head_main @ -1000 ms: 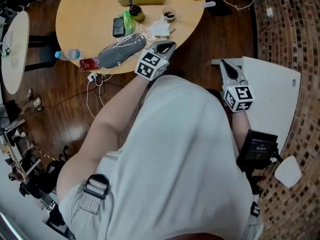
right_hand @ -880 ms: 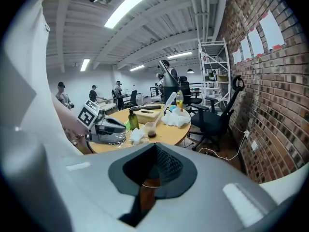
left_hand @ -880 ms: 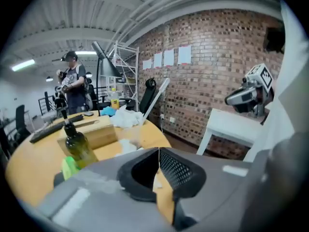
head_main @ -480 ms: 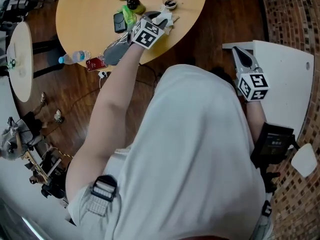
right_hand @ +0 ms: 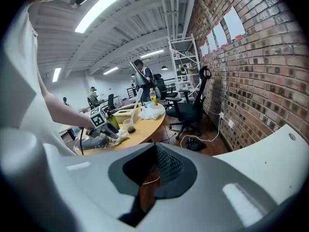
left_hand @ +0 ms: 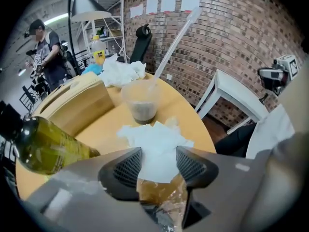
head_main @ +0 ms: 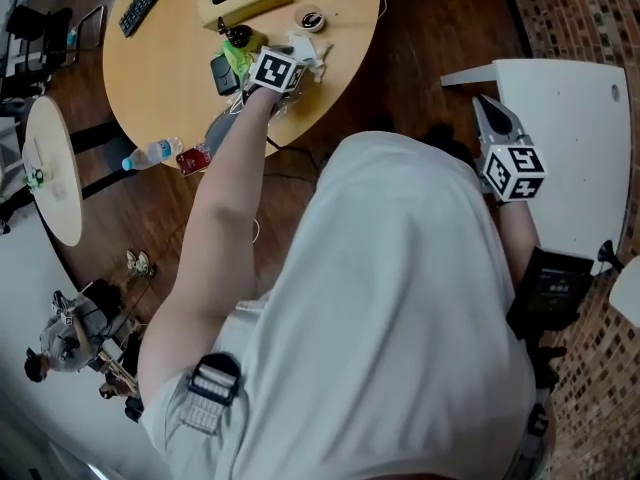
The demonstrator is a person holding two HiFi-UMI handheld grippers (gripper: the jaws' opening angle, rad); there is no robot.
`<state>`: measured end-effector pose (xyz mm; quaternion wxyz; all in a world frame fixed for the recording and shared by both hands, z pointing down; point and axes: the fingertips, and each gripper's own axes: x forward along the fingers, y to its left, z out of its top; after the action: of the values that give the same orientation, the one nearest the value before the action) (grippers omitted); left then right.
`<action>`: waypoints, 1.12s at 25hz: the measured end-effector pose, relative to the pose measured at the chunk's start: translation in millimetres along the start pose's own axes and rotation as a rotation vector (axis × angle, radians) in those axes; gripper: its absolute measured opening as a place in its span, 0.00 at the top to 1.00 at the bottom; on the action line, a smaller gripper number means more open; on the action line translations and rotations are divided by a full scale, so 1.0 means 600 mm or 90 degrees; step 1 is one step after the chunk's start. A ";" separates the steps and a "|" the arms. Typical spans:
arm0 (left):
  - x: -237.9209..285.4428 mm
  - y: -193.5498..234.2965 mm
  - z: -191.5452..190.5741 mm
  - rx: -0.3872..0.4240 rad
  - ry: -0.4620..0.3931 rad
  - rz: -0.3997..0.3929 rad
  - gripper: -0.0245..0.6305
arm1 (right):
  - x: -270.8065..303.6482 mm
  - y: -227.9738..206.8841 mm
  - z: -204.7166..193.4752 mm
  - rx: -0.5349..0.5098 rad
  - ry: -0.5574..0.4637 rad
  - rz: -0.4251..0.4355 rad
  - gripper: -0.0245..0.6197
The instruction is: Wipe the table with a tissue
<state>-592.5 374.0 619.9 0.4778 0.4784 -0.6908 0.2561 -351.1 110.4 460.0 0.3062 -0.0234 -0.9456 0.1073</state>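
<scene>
Currently: one crumpled white paper tissue (left_hand: 154, 141) lies flat on the round light-wood table (left_hand: 186, 112), directly in the gap of the left gripper (left_hand: 159, 166). Left jaws stand wide apart and have just been opening. The tissue shows between the two ribbed pads, which flank its edges without pressing on it. Nothing is held.

Count around the left jaws:
- one clear plastic cup (left_hand: 141, 100) with dark dregs and a long pale stick, just beyond the tissue
- one green glass bottle (left_hand: 43, 146), tilted, left of the jaws
- one light wooden tissue box (left_hand: 77, 105), beyond and left
- one heap of white crumpled paper (left_hand: 120, 71), well beyond the cup
- one piece of crinkled clear wrapping (left_hand: 169, 207), under the jaws on the near side

Right gripper (right_hand: 149, 173): jaws closed together, only a sliver between the pads, nothing in them. One white tabletop (right_hand: 270, 163) lies right of these jaws, the wooden table well beyond and left.
</scene>
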 end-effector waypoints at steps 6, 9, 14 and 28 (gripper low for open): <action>-0.009 0.003 -0.010 -0.053 -0.034 -0.017 0.77 | -0.002 0.001 -0.003 0.002 0.000 0.000 0.95; -0.023 0.006 -0.011 -0.085 -0.069 -0.020 0.80 | 0.000 0.002 -0.002 0.004 0.002 0.001 0.95; -0.031 -0.001 -0.034 -0.048 -0.065 0.003 0.80 | 0.005 0.020 -0.008 -0.005 0.004 0.009 0.95; 0.007 -0.005 -0.066 -0.032 0.032 0.008 0.73 | -0.003 0.020 -0.022 0.009 0.004 -0.003 0.95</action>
<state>-573.9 403.2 639.4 0.5055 0.4556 -0.6874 0.2537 -342.3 124.3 466.7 0.3098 -0.0190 -0.9439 0.1132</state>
